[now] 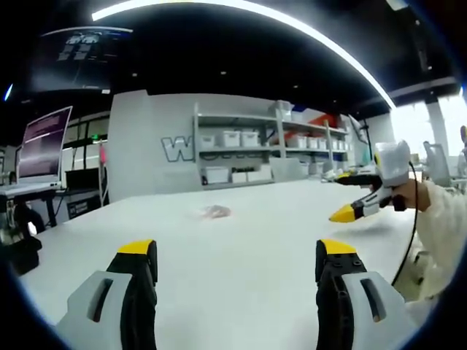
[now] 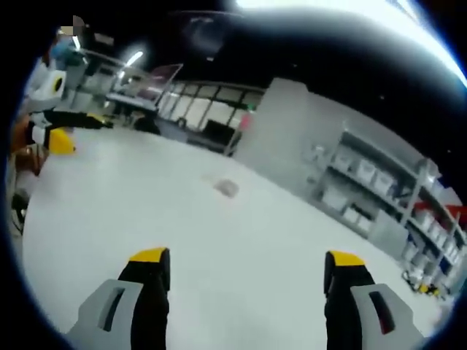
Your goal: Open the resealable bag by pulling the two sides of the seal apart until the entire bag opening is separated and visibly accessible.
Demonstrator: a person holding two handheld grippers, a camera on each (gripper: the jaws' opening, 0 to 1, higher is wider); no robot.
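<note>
The bag point(image 1: 215, 212) lies flat and untouched far out on the white table point(image 1: 241, 277), well apart from both grippers. Your left gripper point(image 1: 237, 257) and right gripper point(image 2: 248, 264) hover with jaws spread, holding nothing. You're at the approach: next, probably reach in and pinch each seal side.

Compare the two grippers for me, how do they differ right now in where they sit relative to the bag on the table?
The left gripper faces the bag roughly head-on with shelving behind it, while the right gripper views the bag at a tilt. In the left gripper view the right gripper hangs off to one side above the table. Both have jaws spread open, empty, yellow-tipped, and both are well short of the bag.
</note>
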